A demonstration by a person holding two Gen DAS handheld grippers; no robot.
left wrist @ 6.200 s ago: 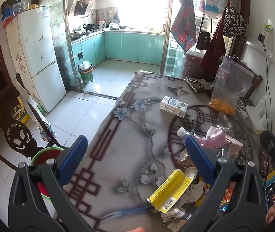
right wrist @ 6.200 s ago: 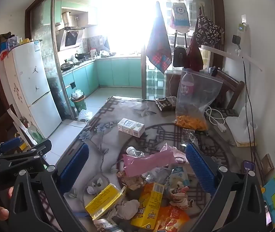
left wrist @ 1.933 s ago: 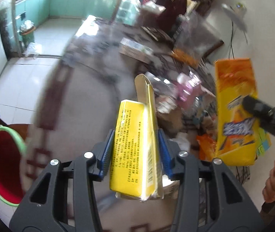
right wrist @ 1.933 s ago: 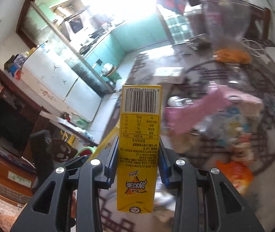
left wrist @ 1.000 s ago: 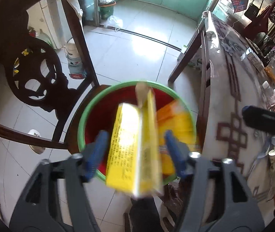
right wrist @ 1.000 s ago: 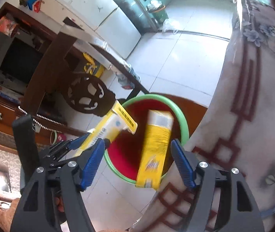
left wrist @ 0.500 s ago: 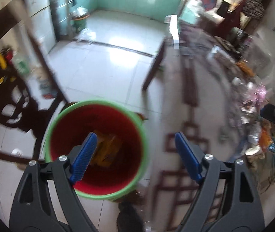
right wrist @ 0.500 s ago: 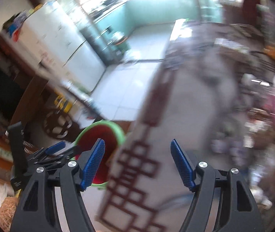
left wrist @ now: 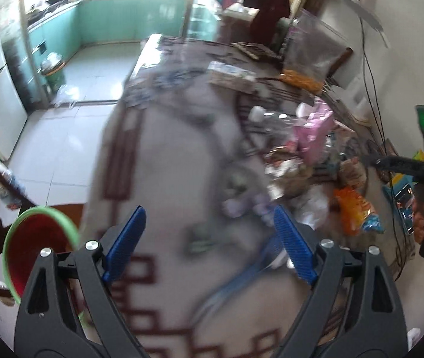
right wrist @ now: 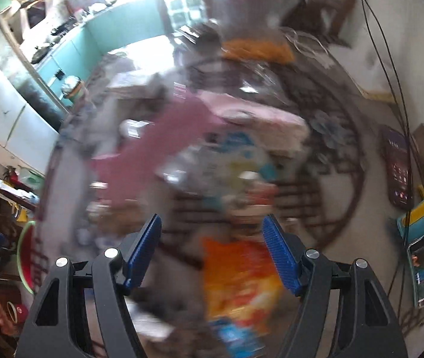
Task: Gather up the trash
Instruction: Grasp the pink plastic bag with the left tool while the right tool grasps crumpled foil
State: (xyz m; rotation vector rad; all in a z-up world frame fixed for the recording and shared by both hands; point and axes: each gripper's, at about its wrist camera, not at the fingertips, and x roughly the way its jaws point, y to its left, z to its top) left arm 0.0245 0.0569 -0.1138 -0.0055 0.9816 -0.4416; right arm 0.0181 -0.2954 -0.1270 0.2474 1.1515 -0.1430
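I am holding my left gripper (left wrist: 209,244) over the near end of the patterned table (left wrist: 164,161), its blue pads spread wide with nothing between them. The red bucket with the green rim (left wrist: 37,249) is sitting on the floor just off the table's left edge, below my left finger. I am hovering my right gripper (right wrist: 212,250) above the trash pile (right wrist: 220,164), jaws likewise parted and empty. An orange snack wrapper (right wrist: 238,277) is lying directly between and beneath the right pads, with a pink bag (right wrist: 164,140) further ahead; both are smeared by motion blur. From the left wrist view, the same orange wrapper (left wrist: 353,208) is lying at the pile's near right edge, well apart from the bucket.
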